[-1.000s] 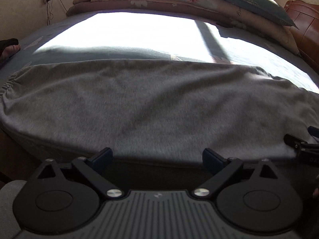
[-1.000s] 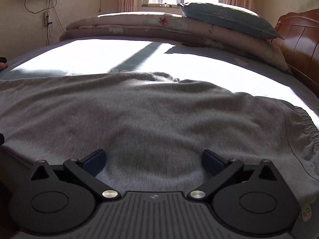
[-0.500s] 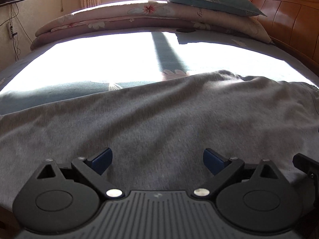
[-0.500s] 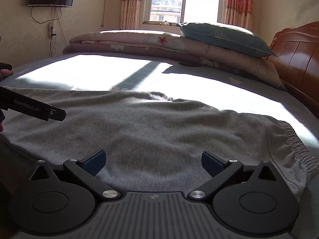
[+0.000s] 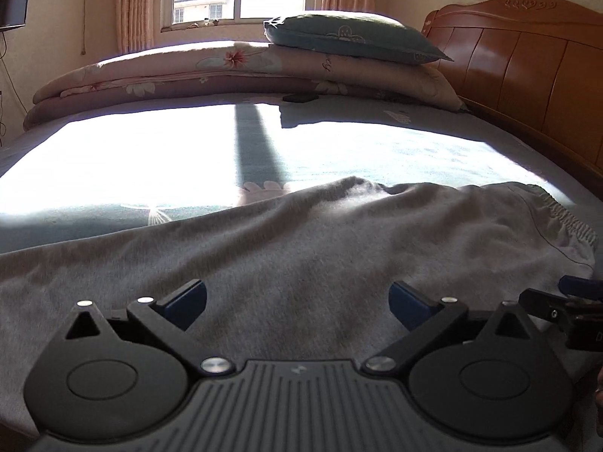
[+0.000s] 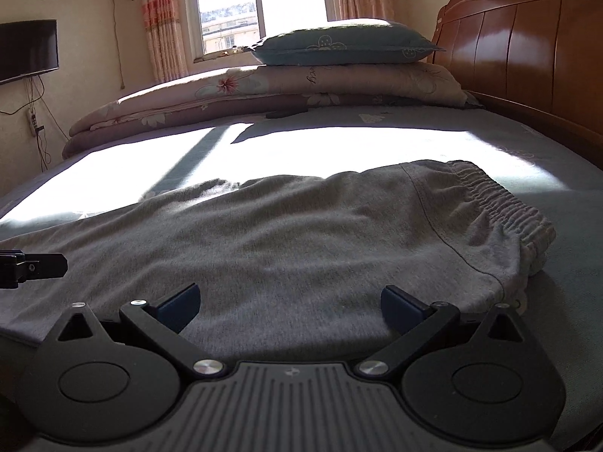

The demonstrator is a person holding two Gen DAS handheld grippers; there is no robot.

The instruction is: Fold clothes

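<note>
Lying flat along the near edge of the bed [image 6: 377, 139], grey trousers [image 6: 286, 241] point their elastic waistband [image 6: 501, 203] toward the headboard [image 6: 527, 37] side. Both the left gripper [image 5: 297, 301] and right gripper [image 6: 288, 303] hover over the cloth, jaws wide, holding nothing. Sunlit sheet beyond lies bare up to the folded quilt [image 6: 264, 90].

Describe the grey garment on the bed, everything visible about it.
The grey garment looks like soft knit jersey, probably sweatpants. It lies spread flat across the near part of the bed, its length running left to right. A gathered elastic waistband sits at its right end, with a curved seam just inside it. The far edge is slightly rumpled and partly sunlit. The left tool and right tool are both open over its near edge, gripping nothing.
</note>
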